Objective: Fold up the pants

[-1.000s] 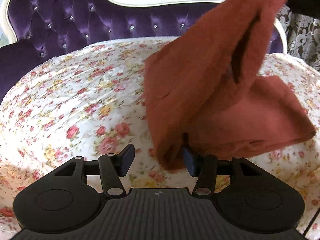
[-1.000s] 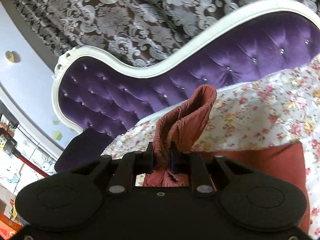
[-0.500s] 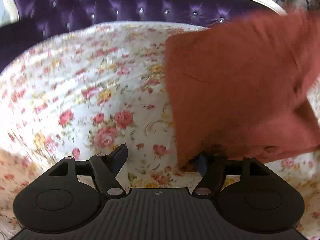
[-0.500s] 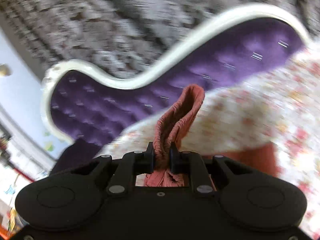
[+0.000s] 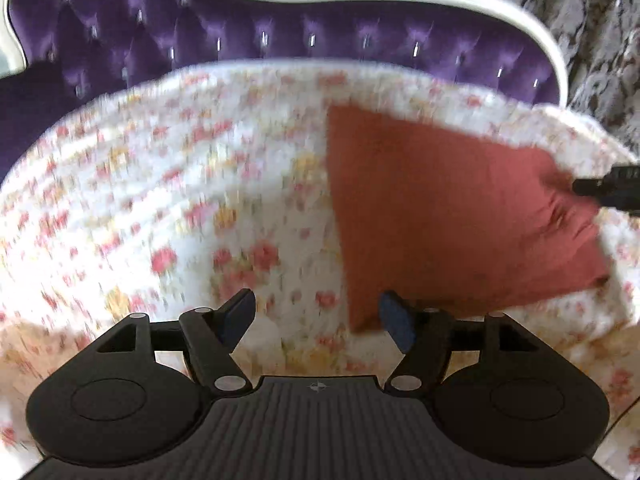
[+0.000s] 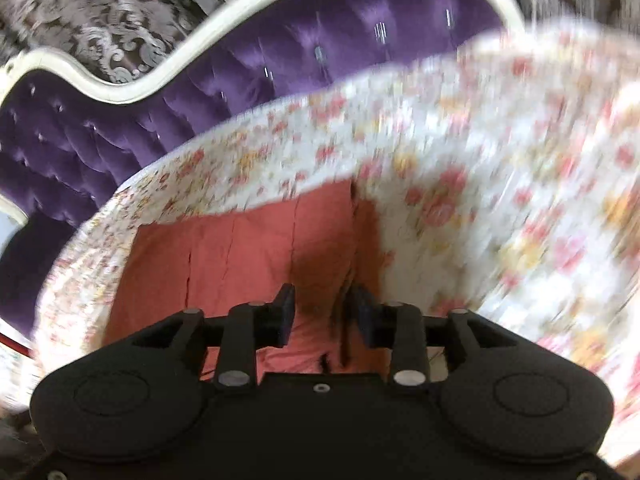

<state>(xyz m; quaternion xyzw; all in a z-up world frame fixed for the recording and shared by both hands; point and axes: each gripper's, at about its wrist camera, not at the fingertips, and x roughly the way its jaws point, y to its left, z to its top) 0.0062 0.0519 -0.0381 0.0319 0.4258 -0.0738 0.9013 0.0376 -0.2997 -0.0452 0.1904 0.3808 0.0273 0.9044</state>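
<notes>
Left wrist view. Your left gripper (image 5: 316, 316): fingers spread wide, gripping nothing. The jaws opened further over the past second and have held about that width since. The rust-red pants (image 5: 452, 216) lie folded and flat on the floral bedspread (image 5: 160, 208), to the right of centre. Their near left corner sits just beside the right-hand finger (image 5: 394, 320), partly behind it; whether pad and cloth touch cannot be told. The left-hand finger stands over bare bedspread, well clear of the cloth. Your right gripper (image 5: 608, 190) shows as a dark shape at the frame's right edge, at the far right corner of the pants, where the cloth is puckered. The purple tufted headboard (image 5: 280, 36) with its white frame stands behind the bed. The picture is motion-blurred.

Right wrist view. Your right gripper (image 6: 322, 312): its jaws have just been opening and now stand apart. A raised fold of the pants (image 6: 240, 256) lies between the fingers without either pad pressing on it. The rest of the cloth spreads flat on the bedspread (image 6: 500, 184) ahead and to the left. Headboard (image 6: 240, 80) beyond, and patterned damask wallpaper (image 6: 120, 12) above it.
</notes>
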